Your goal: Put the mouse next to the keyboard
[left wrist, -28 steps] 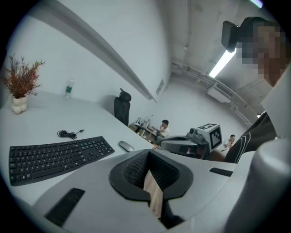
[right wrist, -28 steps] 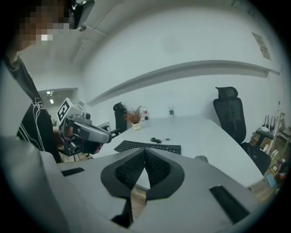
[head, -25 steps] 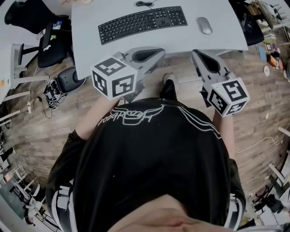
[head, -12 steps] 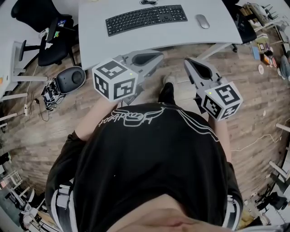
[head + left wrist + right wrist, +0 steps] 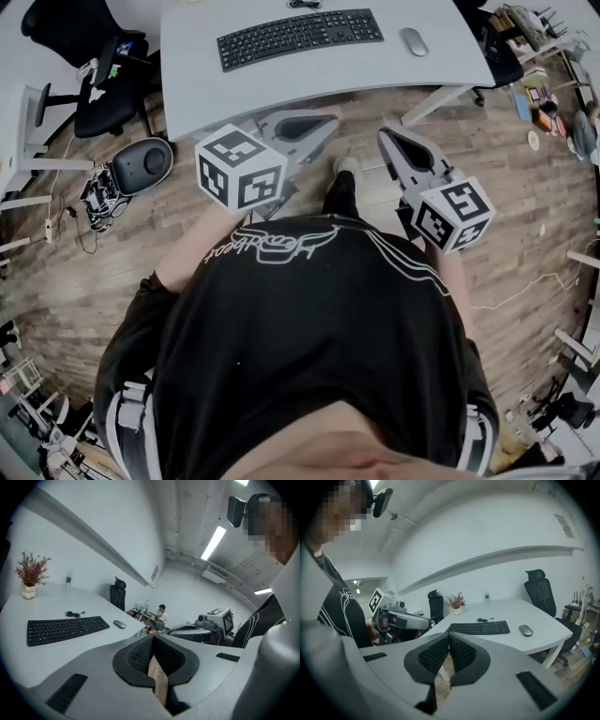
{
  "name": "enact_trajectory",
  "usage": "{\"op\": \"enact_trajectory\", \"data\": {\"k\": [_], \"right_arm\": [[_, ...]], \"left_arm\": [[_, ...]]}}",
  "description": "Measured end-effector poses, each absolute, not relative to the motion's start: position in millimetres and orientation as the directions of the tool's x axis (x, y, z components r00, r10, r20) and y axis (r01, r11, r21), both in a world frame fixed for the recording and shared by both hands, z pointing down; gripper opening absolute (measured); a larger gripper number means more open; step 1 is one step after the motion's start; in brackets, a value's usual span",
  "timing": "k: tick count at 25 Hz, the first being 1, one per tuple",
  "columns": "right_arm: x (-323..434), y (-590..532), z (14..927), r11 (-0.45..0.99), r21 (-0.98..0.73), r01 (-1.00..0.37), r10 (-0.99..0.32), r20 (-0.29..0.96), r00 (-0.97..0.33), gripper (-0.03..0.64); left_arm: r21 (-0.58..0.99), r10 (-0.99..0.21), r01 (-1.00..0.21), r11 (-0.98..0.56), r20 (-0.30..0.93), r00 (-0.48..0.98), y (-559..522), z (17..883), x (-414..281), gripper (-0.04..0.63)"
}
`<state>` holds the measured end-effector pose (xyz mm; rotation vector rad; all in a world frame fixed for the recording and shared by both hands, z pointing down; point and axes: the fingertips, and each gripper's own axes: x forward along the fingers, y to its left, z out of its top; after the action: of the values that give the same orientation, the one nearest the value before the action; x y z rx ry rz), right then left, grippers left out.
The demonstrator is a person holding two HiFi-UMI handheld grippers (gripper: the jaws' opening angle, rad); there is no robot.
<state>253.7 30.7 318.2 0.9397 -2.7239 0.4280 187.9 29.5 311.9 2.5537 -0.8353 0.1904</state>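
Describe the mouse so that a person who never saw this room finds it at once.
Look at the large white desk at the top of the head view. A long black keyboard lies on it, and the mouse sits apart, off the keyboard's right end. It is a small grey oval without keys.

Bare counter (image 5: 281, 89) along the near edge, open for an approach in front of the keyboard (image 5: 300, 37). Free strip also between keyboard and mouse (image 5: 413, 41), and more bare top right of the mouse. Behind the keyboard, a coiled cable (image 5: 302, 5). Only wooden floor (image 5: 361, 122) between counter edge and left tool (image 5: 330, 120) and right tool (image 5: 384, 136). Black chair (image 5: 103, 80) off the counter's left end; slanted leg (image 5: 436, 101) under its right.
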Motion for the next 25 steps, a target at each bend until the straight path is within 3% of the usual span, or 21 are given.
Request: {"op": "enact_trajectory", "data": {"k": [25], "right_arm": [[249, 40, 336, 0.738, -0.226, -0.635, -0.55, 0.344, -0.761, 0.008]], "left_arm": [[0.396, -0.51, -0.576, -0.715, 0.269, 0.817, 40, 324, 187, 0.008]]}}
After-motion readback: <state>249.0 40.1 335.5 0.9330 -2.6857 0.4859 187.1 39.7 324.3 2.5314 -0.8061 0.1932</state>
